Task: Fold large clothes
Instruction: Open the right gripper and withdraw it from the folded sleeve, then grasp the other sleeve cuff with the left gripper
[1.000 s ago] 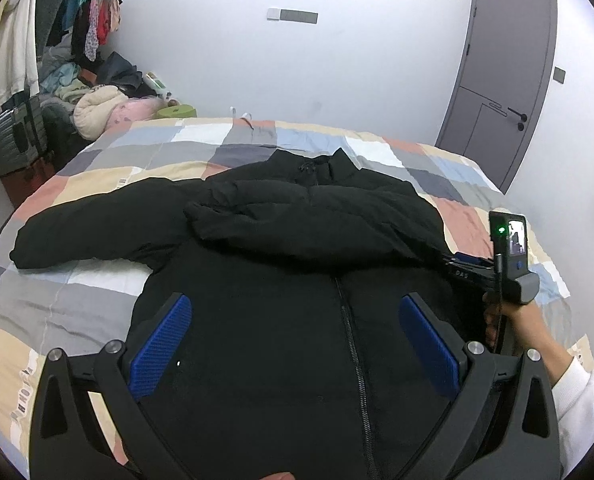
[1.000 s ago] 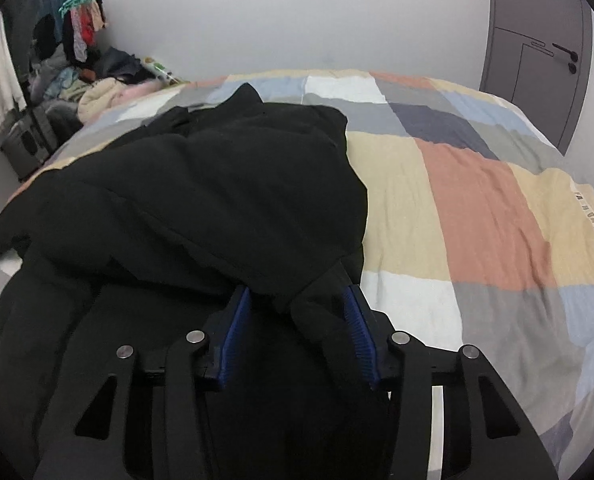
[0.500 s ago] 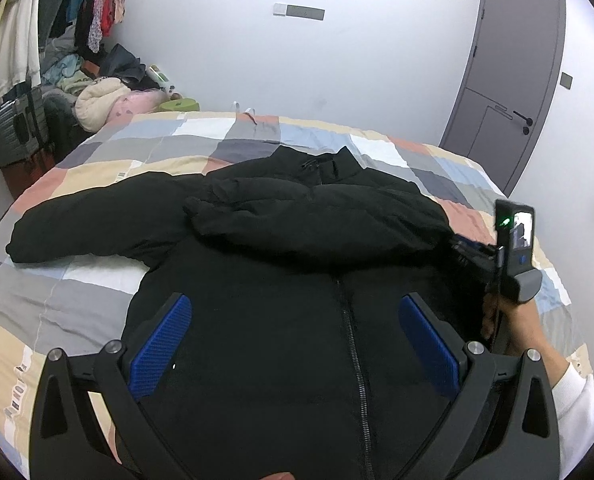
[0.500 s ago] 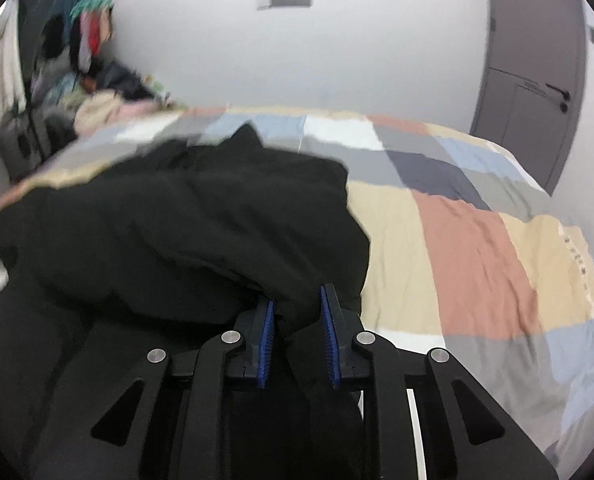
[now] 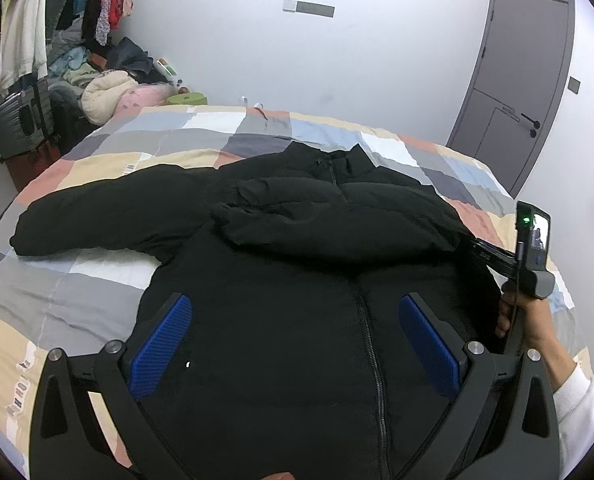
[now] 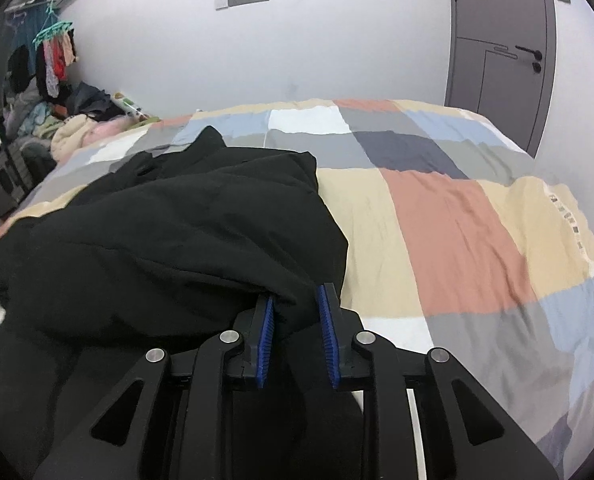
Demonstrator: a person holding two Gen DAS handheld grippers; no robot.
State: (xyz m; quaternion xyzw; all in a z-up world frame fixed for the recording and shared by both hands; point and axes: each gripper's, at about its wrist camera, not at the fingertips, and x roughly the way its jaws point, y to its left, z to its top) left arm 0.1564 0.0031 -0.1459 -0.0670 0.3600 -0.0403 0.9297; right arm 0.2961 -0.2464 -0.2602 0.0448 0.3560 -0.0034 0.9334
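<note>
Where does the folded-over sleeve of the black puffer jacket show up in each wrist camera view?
Left wrist: the folded sleeve lies across the jacket's chest, centre frame.
Right wrist: the folded sleeve fills left of centre, its near edge between the right gripper fingers.
Shared landmark: the grey door.

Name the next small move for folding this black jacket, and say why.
Probably lift the right gripper, shut on the jacket's right edge, and carry it toward the zipper. The right sleeve already lies across the chest; the left gripper hangs open, holding nothing.
</note>
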